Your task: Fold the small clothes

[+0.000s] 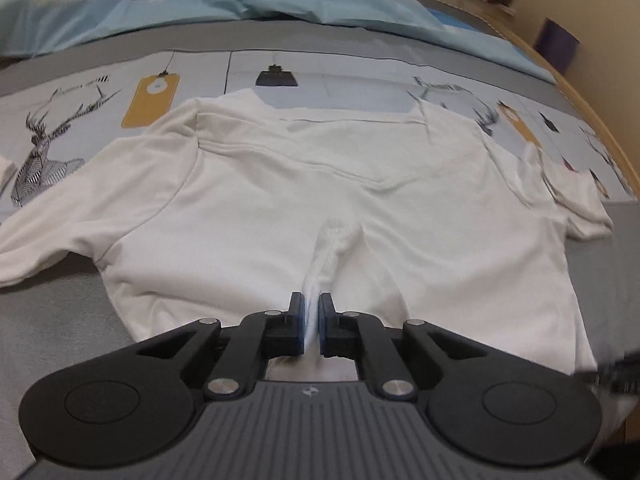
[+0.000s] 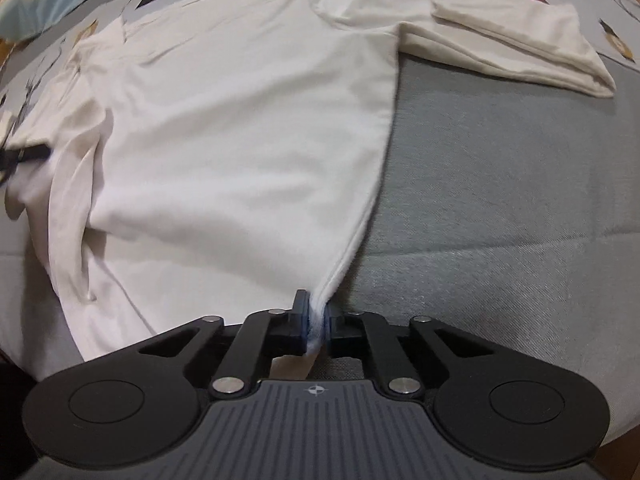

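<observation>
**newbie:** Which step are you on?

**reg:** Looks like the first fold. Your left hand-held gripper [image 1: 311, 322] is pinching the hem of the white T-shirt [image 1: 320, 184], which lies spread flat on the bed [image 1: 52, 320]. Your right hand-held gripper [image 2: 318, 326] pinches the hem corner.

**newbie:** Next?

**reg:** Probably lift both together and carry the hem toward the collar, keeping it taut.

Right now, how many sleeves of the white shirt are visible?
2. One sleeve lies at the left of the shirt in the left wrist view; the other sleeve lies far right.
</observation>
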A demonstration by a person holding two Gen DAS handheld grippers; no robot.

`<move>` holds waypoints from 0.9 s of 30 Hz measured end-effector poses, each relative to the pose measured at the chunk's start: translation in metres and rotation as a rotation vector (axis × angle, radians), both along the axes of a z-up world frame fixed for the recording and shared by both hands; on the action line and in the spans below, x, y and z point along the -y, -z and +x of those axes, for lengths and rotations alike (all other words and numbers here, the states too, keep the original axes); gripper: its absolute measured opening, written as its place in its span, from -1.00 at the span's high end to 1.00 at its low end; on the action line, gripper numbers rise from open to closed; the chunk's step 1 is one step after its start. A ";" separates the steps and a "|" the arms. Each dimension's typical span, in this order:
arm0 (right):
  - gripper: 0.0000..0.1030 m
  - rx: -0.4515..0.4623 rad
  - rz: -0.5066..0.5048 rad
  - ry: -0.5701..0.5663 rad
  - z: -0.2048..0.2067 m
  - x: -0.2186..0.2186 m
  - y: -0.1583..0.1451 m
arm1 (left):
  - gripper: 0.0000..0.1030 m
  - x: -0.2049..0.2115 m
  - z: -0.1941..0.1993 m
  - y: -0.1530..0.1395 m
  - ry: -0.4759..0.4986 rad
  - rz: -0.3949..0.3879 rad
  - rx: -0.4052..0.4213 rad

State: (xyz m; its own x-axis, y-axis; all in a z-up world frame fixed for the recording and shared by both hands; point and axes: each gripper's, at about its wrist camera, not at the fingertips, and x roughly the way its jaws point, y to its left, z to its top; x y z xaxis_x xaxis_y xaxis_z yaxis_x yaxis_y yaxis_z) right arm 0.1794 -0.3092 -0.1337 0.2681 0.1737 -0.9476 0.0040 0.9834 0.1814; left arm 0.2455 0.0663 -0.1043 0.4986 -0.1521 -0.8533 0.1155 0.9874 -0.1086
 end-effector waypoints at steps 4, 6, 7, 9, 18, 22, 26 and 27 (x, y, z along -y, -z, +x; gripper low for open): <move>0.89 0.044 0.023 0.075 -0.005 0.020 -0.009 | 0.90 -0.022 -0.029 -0.023 0.026 -0.021 0.026; 0.89 0.065 0.036 0.103 -0.011 0.032 -0.014 | 0.90 -0.038 -0.047 -0.036 0.035 -0.043 0.028; 0.91 0.076 0.035 0.118 -0.014 0.037 -0.016 | 0.90 -0.050 -0.058 -0.041 0.042 -0.050 0.029; 0.93 0.096 0.024 0.139 -0.020 0.046 -0.020 | 0.90 -0.070 -0.078 -0.045 0.067 -0.061 0.001; 0.91 0.108 -0.001 0.180 -0.044 0.067 -0.021 | 0.76 -0.124 -0.133 -0.039 0.126 -0.023 -0.142; 0.45 0.116 0.061 0.096 -0.051 0.053 -0.026 | 0.41 -0.134 -0.128 -0.041 0.043 -0.056 -0.128; 0.19 0.020 0.028 0.025 -0.052 0.038 -0.012 | 0.16 -0.124 -0.112 -0.035 0.004 -0.069 -0.132; 0.19 -0.009 -0.004 0.018 -0.051 0.034 -0.007 | 0.13 -0.122 -0.109 -0.030 -0.001 -0.068 -0.131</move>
